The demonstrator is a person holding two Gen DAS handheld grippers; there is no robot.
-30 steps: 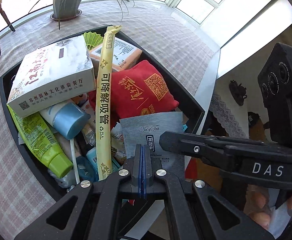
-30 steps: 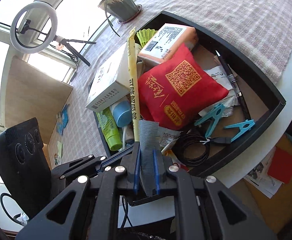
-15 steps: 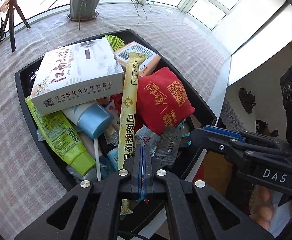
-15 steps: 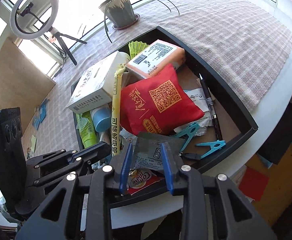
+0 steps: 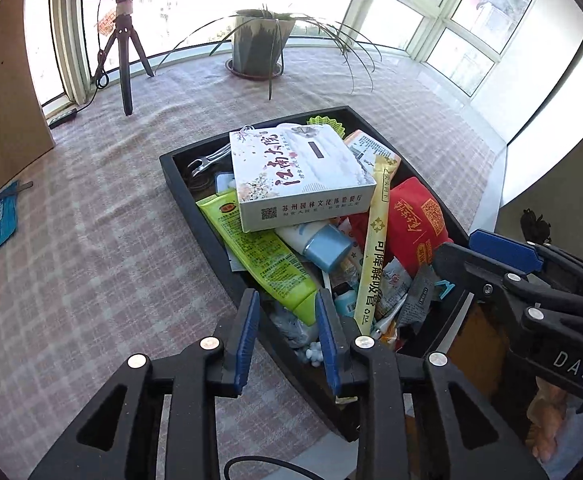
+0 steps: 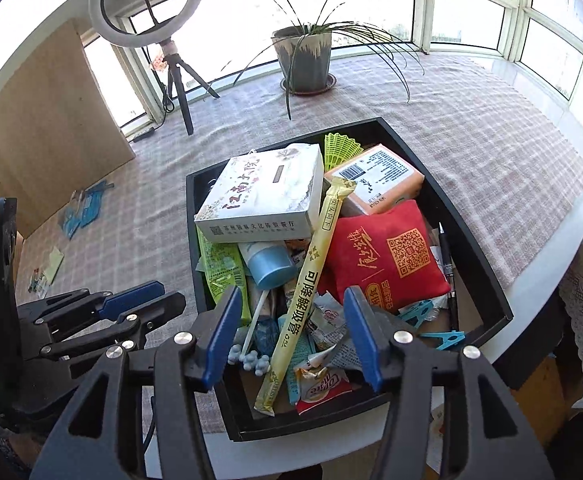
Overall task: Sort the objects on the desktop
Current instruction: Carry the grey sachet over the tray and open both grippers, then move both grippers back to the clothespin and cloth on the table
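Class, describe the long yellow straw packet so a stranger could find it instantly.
Start at the black tray on the checked tablecloth. Between the white box and the red pouch lies the straw packet, running diagonally. It alone is long, thin and yellow.

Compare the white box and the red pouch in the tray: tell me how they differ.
The white box is rigid and flat-sided; the red pouch is soft and pillow-like. The white box carries pale floral print, the red pouch gold lettering. The white box sits atop the pile, the red pouch lower beside it. Both show QR codes and lie in the black tray.
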